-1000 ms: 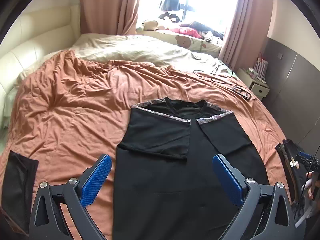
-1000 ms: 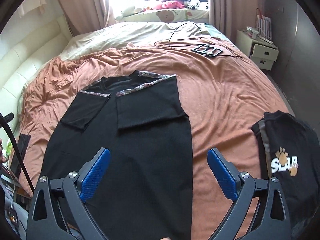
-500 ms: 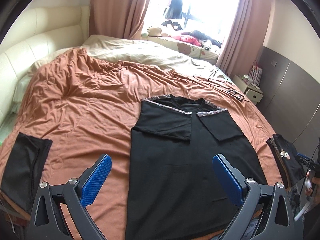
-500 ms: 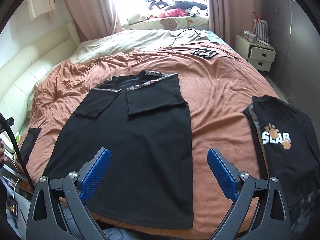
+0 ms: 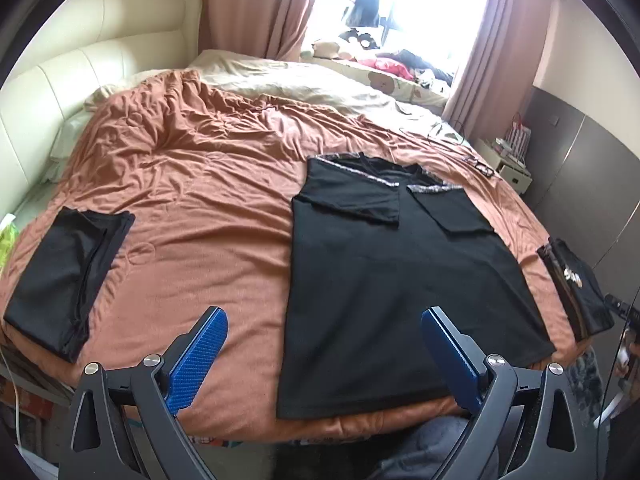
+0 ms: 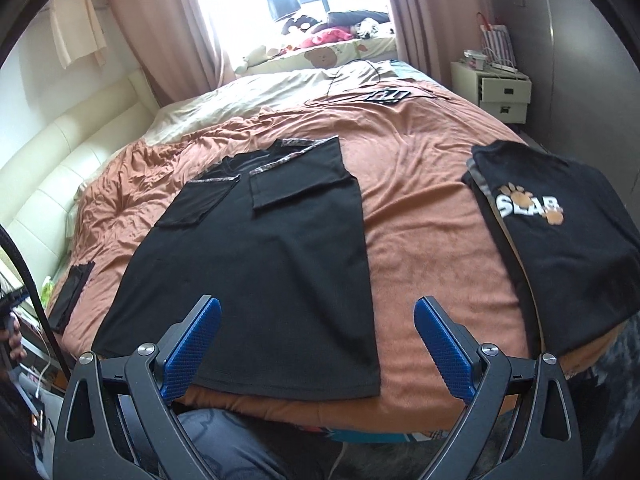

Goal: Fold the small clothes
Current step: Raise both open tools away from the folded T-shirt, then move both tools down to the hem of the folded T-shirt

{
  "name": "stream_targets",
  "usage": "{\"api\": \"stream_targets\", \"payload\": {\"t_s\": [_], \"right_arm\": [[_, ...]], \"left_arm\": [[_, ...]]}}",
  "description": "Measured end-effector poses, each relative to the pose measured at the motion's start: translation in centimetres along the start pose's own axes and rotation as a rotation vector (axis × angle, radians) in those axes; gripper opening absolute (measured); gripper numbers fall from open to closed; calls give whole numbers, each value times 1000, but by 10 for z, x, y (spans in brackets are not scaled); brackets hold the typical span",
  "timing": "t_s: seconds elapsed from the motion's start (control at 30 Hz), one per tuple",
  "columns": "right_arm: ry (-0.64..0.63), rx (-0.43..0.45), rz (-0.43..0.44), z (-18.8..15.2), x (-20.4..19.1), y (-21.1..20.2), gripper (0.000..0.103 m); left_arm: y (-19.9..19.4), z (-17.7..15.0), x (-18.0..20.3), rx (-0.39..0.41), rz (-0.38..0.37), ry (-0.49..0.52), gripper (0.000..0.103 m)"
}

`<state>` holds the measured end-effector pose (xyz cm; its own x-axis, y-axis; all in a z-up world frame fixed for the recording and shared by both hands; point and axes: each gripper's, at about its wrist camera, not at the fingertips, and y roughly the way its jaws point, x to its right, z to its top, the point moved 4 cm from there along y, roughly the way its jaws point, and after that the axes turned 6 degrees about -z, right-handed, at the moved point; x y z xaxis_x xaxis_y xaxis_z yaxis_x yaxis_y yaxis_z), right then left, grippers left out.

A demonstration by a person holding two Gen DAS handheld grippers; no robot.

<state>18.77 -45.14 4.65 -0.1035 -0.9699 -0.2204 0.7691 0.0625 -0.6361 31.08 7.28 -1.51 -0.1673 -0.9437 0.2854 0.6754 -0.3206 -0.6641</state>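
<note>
Both grippers have pulled back & up vs a sec ago; black tee (image 5: 400,280) now shows whole, flat on orange bedspread (image 5: 208,200), sleeves folded in, hem at near edge; left gripper (image 5: 324,364) & right gripper (image 6: 316,352) hover w/ fingers spread, holding nothing; prob sleeve step done, next is hem-to-collar fold.

Bed (image 5: 208,184) bears black shirt (image 5: 392,280), folded clothes (image 5: 60,276).

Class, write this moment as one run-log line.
stage: sleeves folded in, body unfolded | shirt: flat on bedspread | left tongs: open, empty | right tongs: open, empty | folded shirts: one each side
</note>
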Motion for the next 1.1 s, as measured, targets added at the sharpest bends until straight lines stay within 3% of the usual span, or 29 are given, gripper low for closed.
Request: {"api": "stream_targets", "payload": {"t_s": [0.23, 0.43, 0.47, 0.53, 0.6, 0.83, 1.0, 1.07, 1.1], "right_arm": [[21, -3, -46, -24, 5, -16, 97], [49, -25, -23, -47, 9, -6, 97], [55, -31, -17, -50, 10, -1, 95], [64, -47, 1, -56, 13, 7, 79], [89, -80, 21, -61, 18, 22, 75], [93, -119, 34, -63, 28, 62, 73], [112, -149, 45, -62, 30, 84, 73], [120, -163, 55, -63, 33, 92, 70], [125, -178, 62, -63, 35, 97, 62]], "left_arm": [[-4, -36, -5, -5, 8, 31, 97], [-2, -61, -17, 12, 21, 9, 96], [0, -65, -20, 13, 22, -1, 95], [6, -71, -24, 10, 21, -19, 92], [16, -77, -27, -9, 13, -21, 91], [49, -97, -44, -73, 20, -88, 88], [72, -106, -52, -115, 10, -135, 77], [82, -108, -55, -135, -2, -151, 73], [87, -110, -57, -143, -14, -162, 71]]}}
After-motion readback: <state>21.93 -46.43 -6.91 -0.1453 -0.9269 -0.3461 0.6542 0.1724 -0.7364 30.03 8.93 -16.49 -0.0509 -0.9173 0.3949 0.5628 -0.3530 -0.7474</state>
